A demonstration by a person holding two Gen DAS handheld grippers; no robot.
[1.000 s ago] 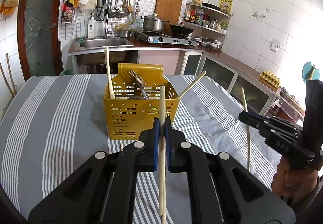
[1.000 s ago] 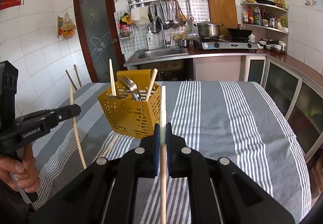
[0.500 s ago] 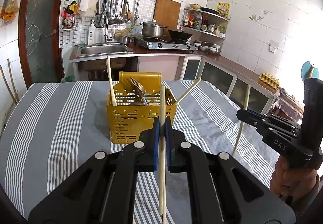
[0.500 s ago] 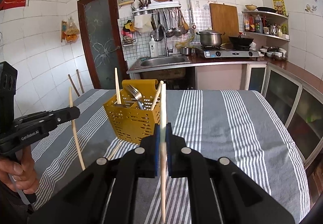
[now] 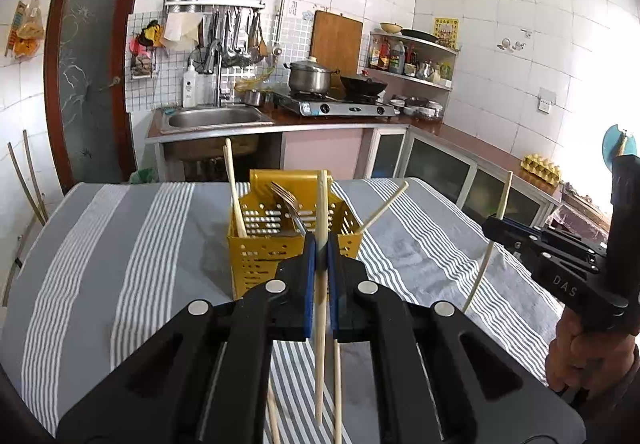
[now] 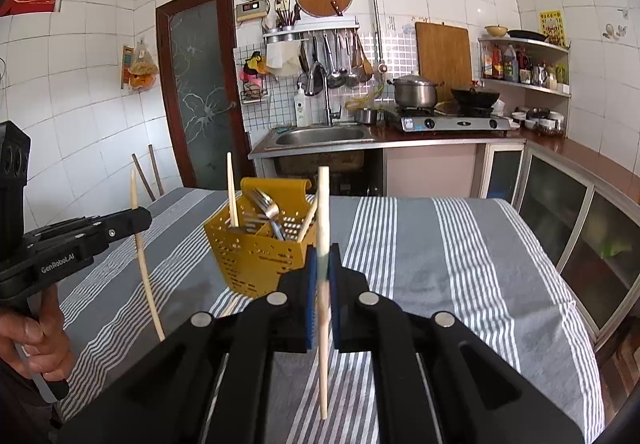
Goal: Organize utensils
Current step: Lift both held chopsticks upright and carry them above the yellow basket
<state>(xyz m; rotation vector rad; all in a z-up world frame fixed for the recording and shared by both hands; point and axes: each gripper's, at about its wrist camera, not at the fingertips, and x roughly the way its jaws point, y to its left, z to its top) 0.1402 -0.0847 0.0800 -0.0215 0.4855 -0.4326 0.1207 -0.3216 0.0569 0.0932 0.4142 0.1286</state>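
Note:
A yellow perforated utensil basket (image 5: 264, 256) (image 6: 256, 256) stands on the striped tablecloth and holds forks (image 5: 286, 200) and two chopsticks, one upright (image 5: 234, 196), one leaning right (image 5: 384, 206). My left gripper (image 5: 319, 244) is shut on a pale chopstick (image 5: 320, 324), held upright in front of the basket; it also shows in the right wrist view (image 6: 142, 256). My right gripper (image 6: 323, 256) is shut on another chopstick (image 6: 323, 344), upright, right of the basket; the left wrist view shows it (image 5: 490, 256).
Two loose chopsticks (image 5: 338, 384) lie on the cloth (image 5: 120, 244) below my left gripper. Behind the table are a sink (image 5: 214, 120), a stove with a pot (image 5: 310, 78) and low cabinets along the right (image 6: 560, 204).
Both grippers have risen with their chopsticks, so the basket sits lower and farther in view. The right-hand chopstick has tilted from leaning left to leaning slightly right in the left view.

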